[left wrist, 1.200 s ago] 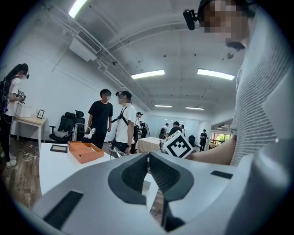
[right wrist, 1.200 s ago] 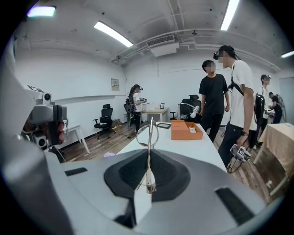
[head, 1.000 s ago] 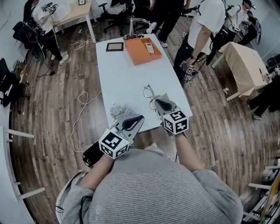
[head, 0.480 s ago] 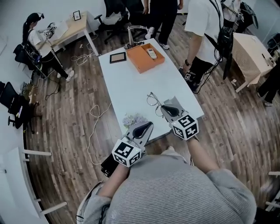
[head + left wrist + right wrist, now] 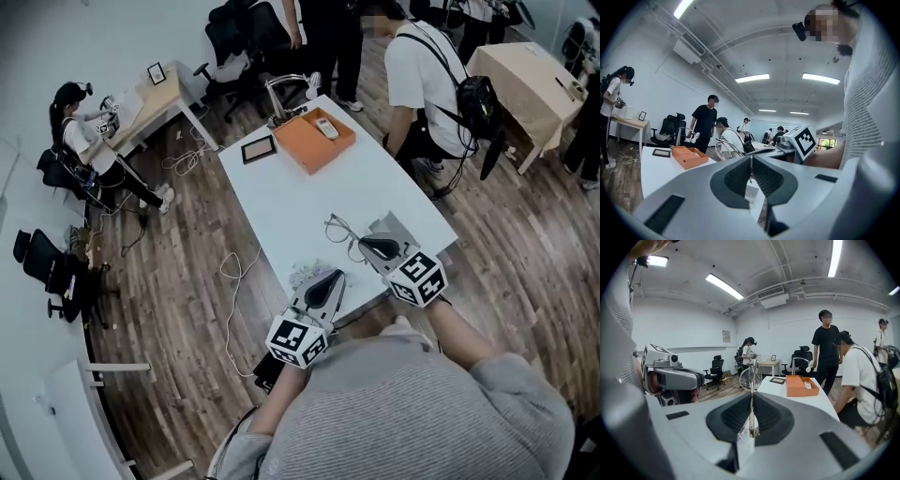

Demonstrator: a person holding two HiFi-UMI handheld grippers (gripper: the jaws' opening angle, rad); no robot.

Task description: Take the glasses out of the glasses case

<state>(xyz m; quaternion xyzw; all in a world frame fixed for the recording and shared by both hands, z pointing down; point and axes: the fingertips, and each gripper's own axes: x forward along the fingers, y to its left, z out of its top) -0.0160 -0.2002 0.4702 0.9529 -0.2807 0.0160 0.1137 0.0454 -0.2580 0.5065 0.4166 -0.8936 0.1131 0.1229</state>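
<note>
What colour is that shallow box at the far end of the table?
The box is orange, clearest in the head view.

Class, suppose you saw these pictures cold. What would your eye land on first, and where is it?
First, the glasses, pinched by one temple in the right tool and held up over the near end of the white table. Next, the orange tray at the table's far end, the one bright colour in the room.

Bare tabletop (image 5: 286,202) between the glasses (image 5: 343,234) and the far orange tray (image 5: 314,142)
</note>
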